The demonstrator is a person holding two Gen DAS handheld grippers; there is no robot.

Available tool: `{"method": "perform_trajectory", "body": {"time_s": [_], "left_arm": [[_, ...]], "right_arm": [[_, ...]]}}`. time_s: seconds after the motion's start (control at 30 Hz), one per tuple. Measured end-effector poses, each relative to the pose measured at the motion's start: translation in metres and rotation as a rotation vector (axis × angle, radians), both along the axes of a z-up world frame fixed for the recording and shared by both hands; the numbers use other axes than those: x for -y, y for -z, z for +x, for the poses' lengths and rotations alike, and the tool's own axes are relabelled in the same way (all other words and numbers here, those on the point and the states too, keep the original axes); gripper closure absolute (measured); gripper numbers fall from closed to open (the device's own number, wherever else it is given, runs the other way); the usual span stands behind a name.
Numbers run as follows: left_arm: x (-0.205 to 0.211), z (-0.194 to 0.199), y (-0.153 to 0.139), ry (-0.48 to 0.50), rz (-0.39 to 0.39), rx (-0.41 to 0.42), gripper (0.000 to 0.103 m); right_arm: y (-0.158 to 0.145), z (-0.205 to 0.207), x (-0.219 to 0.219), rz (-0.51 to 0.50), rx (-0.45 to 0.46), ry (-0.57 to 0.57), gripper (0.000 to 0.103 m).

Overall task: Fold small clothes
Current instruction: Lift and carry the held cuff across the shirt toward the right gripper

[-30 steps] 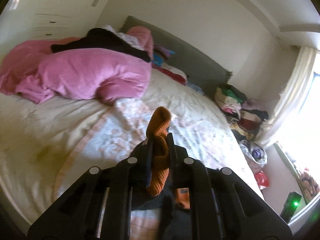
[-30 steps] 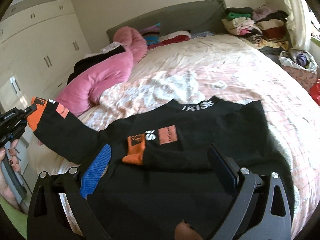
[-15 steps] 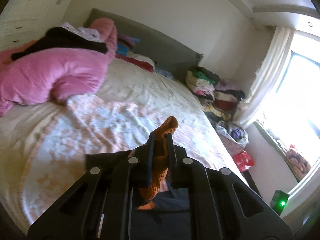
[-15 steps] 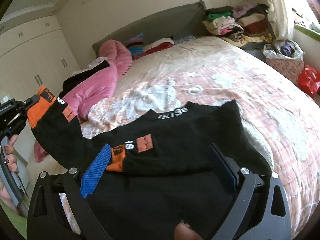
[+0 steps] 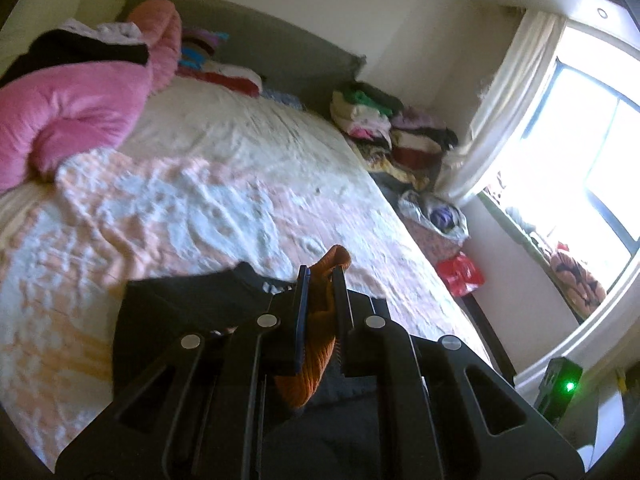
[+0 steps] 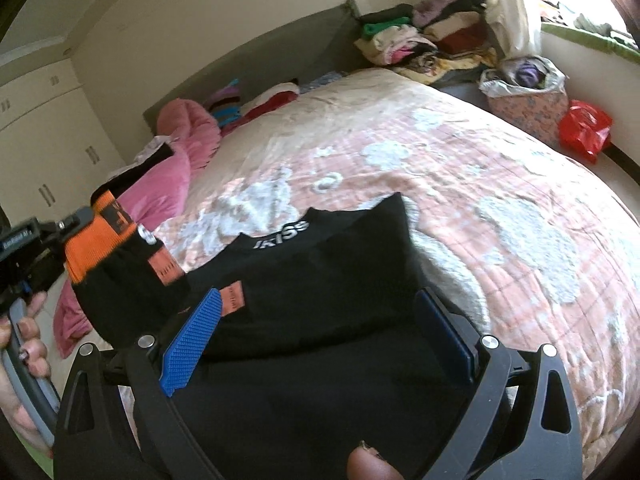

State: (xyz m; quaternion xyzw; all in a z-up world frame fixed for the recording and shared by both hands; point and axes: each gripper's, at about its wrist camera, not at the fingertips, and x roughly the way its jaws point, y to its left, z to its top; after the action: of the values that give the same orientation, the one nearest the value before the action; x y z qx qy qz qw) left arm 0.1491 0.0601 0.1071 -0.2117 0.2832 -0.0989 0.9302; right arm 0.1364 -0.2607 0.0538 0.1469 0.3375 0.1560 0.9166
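Note:
A black sweater (image 6: 320, 280) with orange cuffs and white collar lettering lies on the bed, one sleeve folded across its chest. My left gripper (image 5: 320, 276) is shut on the orange cuff (image 5: 316, 344) of the other sleeve and holds it lifted above the sweater's left side; the cuff also shows in the right wrist view (image 6: 96, 236). My right gripper (image 6: 320, 320) is open and empty, hovering over the sweater's lower body. The sweater's body shows under the left gripper (image 5: 192, 300).
The bed has a pink and white quilt (image 6: 500, 184). A pink duvet (image 5: 72, 108) is bunched at the left by the headboard. Stacks of folded clothes (image 6: 420, 36), a bag (image 6: 524, 80) and a red bag (image 6: 584, 128) lie beyond the bed's right side.
My left gripper has carried the orange cuff rightward over the sweater, and its view has swung toward the window. My right gripper has stayed open over the sweater.

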Motion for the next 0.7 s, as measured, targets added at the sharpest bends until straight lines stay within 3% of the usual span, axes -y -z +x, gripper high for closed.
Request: {"method": "perform_trajectory", "body": {"time_s": [0.33,0.53,0.7], "left_arm": [[0.047,0.021,0.059,0.161,0.003,-0.127,0.098],[0.064,0.026,0.089,0.271,0.014,-0.205,0.095],[0.066,0.025,0.103,0.33,0.01,-0.25,0.073]], "right_arm": [[0.018,0.011,0.035,0.01,-0.057,0.087,0.007],[0.03,0.011,0.039,-0.032,-0.096,0.06,0.007],[0.044,0.008,0.03,-0.061,-0.151,0.018,0.007]]}}
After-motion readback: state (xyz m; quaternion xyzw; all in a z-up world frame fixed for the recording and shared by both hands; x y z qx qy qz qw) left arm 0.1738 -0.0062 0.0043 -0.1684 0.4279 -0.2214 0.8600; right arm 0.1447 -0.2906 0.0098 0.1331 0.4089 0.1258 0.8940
